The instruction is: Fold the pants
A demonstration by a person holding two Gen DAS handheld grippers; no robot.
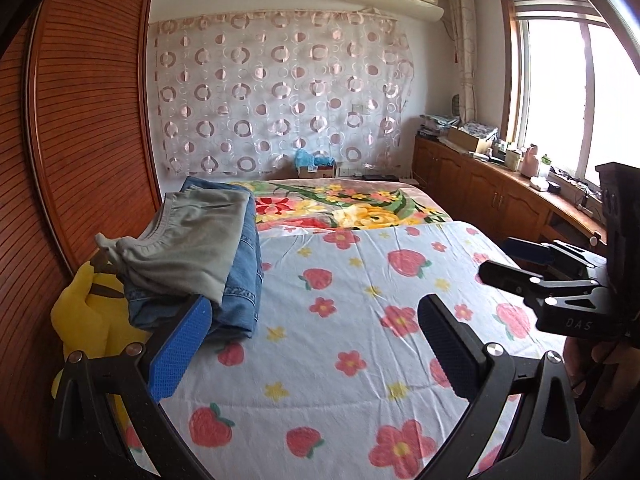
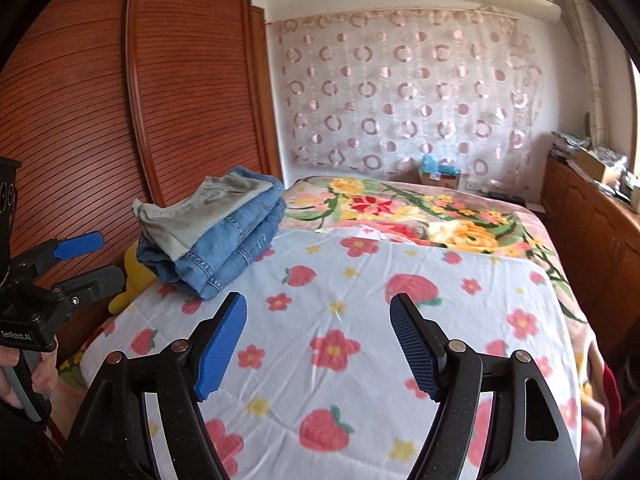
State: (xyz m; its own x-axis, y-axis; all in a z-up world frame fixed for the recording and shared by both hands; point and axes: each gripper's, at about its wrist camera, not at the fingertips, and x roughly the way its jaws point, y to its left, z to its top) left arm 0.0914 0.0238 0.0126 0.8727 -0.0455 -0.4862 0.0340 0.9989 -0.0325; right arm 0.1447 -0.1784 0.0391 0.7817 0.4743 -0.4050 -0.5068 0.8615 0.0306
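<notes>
I am holding my left gripper (image 1: 316, 340) and my right gripper (image 2: 318, 340) over the strawberry-print sheet (image 1: 360, 280) on the bed, both with jaws spread wide and nothing between the pads. Each gripper is showing at the edge of the other's view, also spread and empty.

The pants are sitting folded in a stack by the left edge of the bed, beside the wooden wardrobe (image 2: 80, 100): grey pants (image 1: 192, 240) lying on top of blue jeans (image 2: 232, 240). A yellow plush toy (image 1: 88, 312) is wedged between that edge and the wardrobe, just below the stack.

I am judging this as the step after a fold: the stack looks finished, and no loose garment is lying on the open sheet in front of me. If another pair is waiting, it is out of view, so the next move is calling for finding one and spreading it flat on the sheet.

The stack's long axis is running from the near end of the bed toward the headboard end. The grey waistband with its drawstring is pointing toward me and the left edge.
</notes>
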